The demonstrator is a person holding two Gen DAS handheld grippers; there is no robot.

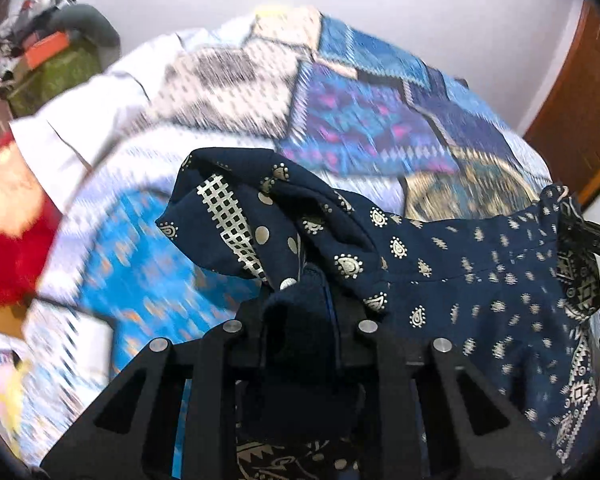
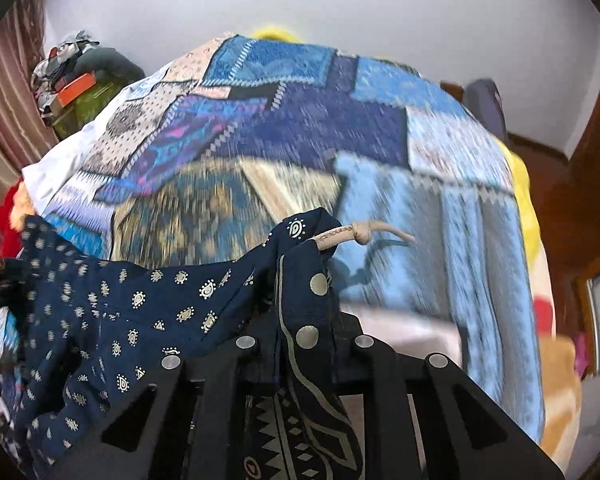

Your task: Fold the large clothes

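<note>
A navy garment (image 1: 460, 280) printed with pale gold motifs is held stretched between both grippers above a patchwork bedspread (image 2: 300, 120). The left gripper (image 1: 300, 300) is clamped on bunched fabric — jaws closed on cloth. The right gripper (image 2: 304, 332) is likewise closed on a hem, a beige knotted drawstring (image 2: 364, 234) trailing toward 2 o'clock. The background is motion-blurred.

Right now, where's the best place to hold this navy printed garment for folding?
Keep the top edge: navy garment hangs stretched between the left gripper and right gripper, each clamped on a bunched corner from above. The drawstring marks the right end.
</note>
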